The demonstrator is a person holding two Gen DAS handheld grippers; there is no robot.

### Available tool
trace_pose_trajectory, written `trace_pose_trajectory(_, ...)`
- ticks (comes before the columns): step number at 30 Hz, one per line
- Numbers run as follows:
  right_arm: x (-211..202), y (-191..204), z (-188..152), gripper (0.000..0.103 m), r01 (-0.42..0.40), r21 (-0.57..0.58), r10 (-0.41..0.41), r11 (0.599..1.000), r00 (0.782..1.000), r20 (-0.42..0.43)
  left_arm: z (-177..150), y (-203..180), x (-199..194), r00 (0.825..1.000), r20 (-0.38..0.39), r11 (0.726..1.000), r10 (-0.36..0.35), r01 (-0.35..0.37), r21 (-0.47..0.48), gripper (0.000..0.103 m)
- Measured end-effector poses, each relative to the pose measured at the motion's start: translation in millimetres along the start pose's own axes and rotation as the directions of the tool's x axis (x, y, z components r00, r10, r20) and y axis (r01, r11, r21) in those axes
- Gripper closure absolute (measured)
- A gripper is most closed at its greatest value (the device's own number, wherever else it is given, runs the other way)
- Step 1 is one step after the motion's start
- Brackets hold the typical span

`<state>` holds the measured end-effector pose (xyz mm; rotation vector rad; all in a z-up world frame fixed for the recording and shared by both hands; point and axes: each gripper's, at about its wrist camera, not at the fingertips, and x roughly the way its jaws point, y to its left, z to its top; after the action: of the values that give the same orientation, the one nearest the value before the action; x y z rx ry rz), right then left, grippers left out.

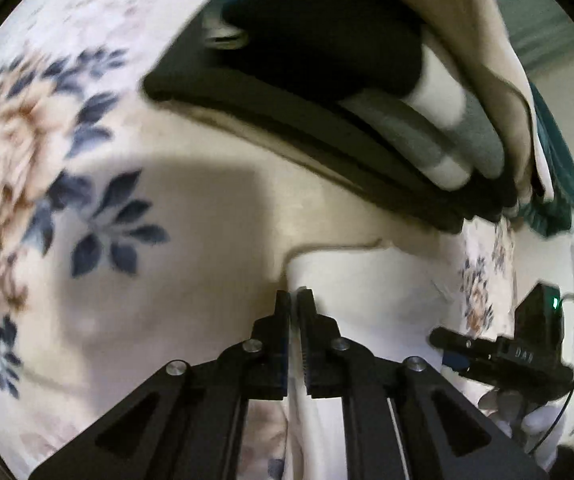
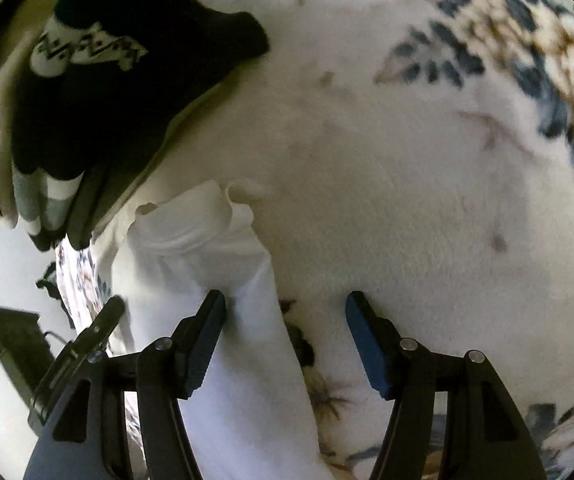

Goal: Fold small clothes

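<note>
Left gripper [image 1: 295,300] pinches white garment [image 2: 223,280] edge on floral blanket [image 2: 407,160]; right gripper [image 2: 285,312] spread, garment beside one finger. Better close right on cloth before lifting.

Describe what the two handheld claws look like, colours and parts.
Both are matte black. The left claw has ribbed inner pads, silver pivot bolts and triangular cutouts in its arms. The right claw is built alike, with one blue pad. Seen from the left wrist, it carries a black box with a green light and cable.
</note>
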<state>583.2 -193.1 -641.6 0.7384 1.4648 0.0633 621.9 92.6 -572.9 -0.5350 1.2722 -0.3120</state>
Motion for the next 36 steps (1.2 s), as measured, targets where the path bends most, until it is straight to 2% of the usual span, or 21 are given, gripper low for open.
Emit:
trace_pose_trajectory(1, -5.4, 1.5, 0.8, 0.038, 0.003, -0.012, -0.003, 1.000, 1.000, 0.004, -1.0, 3.9, -4.1, 1.000, 0.002, 1.000, -0.012, 0.012, -0.026, 0.092)
trace_pose_trajectory(3, -16.3, -2.3, -3.2, 0.038, -0.009, -0.030, 0.009, 0.999, 1.000, 0.007, -5.0, 12.2, -14.9, 0.998, 0.026, 0.995, -0.052, 0.054, -0.085, 0.060)
trace_pose_trajectory(5, -18.3, -0.2, 2.5, 0.038, -0.032, -0.044, 0.032, 0.999, 0.999, -0.001, -7.7, 17.5, -16.1, 0.992, 0.050, 0.987, -0.113, 0.118, -0.112, 0.041)
trace_pose_trajectory(10, 3.2, -3.3, 21.6, 0.038, -0.107, -0.063, 0.105, 0.992, 0.994, -0.034, 0.3, 12.8, 25.4, 0.975, -0.072, 0.973, -0.210, 0.202, -0.111, 0.041)
trace_pose_trajectory(13, 15.1, -7.2, 33.9, 0.037, -0.182, -0.054, 0.178, 0.982, 0.981, -0.072, 6.8, -3.3, 36.3, 0.979, -0.079, 0.981, -0.190, 0.185, -0.067, 0.041)
trace_pose_trajectory(16, 16.3, -9.0, 45.2, 0.037, -0.244, -0.055, 0.238, 0.968, 0.967, -0.095, 12.4, -21.3, 41.2, 0.981, -0.082, 0.984, -0.177, 0.178, 0.006, 0.043)
trace_pose_trajectory(17, 14.2, -8.1, 47.5, 0.040, -0.257, -0.071, 0.251, 0.964, 0.964, -0.094, 13.5, -25.2, 41.2, 0.981, -0.075, 0.983, -0.178, 0.181, 0.029, 0.058)
trace_pose_trajectory(18, 11.2, -6.9, 48.4, 0.059, -0.259, -0.093, 0.251, 0.961, 0.964, -0.087, 14.5, -28.3, 43.3, 0.980, -0.086, 0.982, -0.181, 0.186, 0.045, 0.088)
trace_pose_trajectory(19, 9.1, -4.1, 48.8, 0.070, -0.252, -0.114, 0.244, 0.961, 0.967, -0.077, 15.0, -29.2, 45.5, 0.979, -0.095, 0.981, -0.181, 0.187, 0.053, 0.091)
trace_pose_trajectory(21, 1.9, 0.8, 46.3, 0.090, -0.249, -0.145, 0.245, 0.958, 0.968, -0.049, 13.1, -36.3, 42.1, 0.985, -0.077, 0.982, -0.156, 0.163, 0.098, 0.093)
trace_pose_trajectory(22, -0.4, 3.7, 44.2, 0.094, -0.248, -0.157, 0.245, 0.956, 0.969, -0.037, 12.0, -36.7, 37.2, 0.987, -0.064, 0.982, -0.145, 0.152, 0.110, 0.094)
trace_pose_trajectory(23, -2.4, 7.0, 41.9, 0.095, -0.247, -0.168, 0.246, 0.954, 0.969, -0.024, 10.9, -36.9, 33.0, 0.988, -0.056, 0.981, -0.146, 0.151, 0.118, 0.097)
trace_pose_trajectory(28, -30.1, 5.2, 30.4, 0.099, -0.291, -0.202, 0.301, 0.935, 0.953, 0.019, 3.0, -43.1, -5.4, 0.983, 0.016, 0.975, -0.184, 0.181, 0.131, 0.098)
trace_pose_trajectory(36, -82.5, 27.5, -32.1, 0.100, -0.362, -0.275, 0.392, 0.891, 0.918, 0.062, -47.9, -58.7, -79.5, 0.968, 0.100, 0.965, -0.229, 0.212, 0.156, 0.098)
